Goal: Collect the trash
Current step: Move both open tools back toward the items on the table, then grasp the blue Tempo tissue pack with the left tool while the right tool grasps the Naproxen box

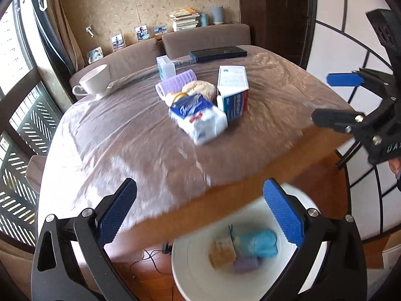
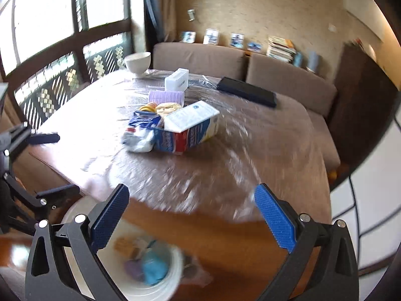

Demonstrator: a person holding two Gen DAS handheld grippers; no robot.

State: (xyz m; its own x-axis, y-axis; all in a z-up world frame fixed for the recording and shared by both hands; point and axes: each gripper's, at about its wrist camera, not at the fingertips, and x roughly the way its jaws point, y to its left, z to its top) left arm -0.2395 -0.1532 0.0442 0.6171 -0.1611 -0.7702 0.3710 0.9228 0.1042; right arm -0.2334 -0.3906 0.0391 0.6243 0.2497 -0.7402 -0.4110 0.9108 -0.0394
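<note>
Both grippers hang empty with jaws spread wide over the near table edge: the left gripper [image 1: 200, 215] and the right gripper [image 2: 191, 218]. Below them at 6 o'clock sits the white bin [image 1: 190, 271], already holding a blue wad, a purple roller and a tan piece. Trash to collect lies ahead at 12 o'clock, mid-table: a crumpled blue-and-white bag [image 1: 200, 120] nearest, its long axis running toward the left gripper, touching an open carton [image 1: 233, 92] just beside it at 1 o'clock. Behind them sit a purple roller [image 1: 175, 82] and a bun [image 1: 200, 87]. Neither gripper looks clearly nearer. Beyond stands 1 cup [image 1: 94, 80].
</note>
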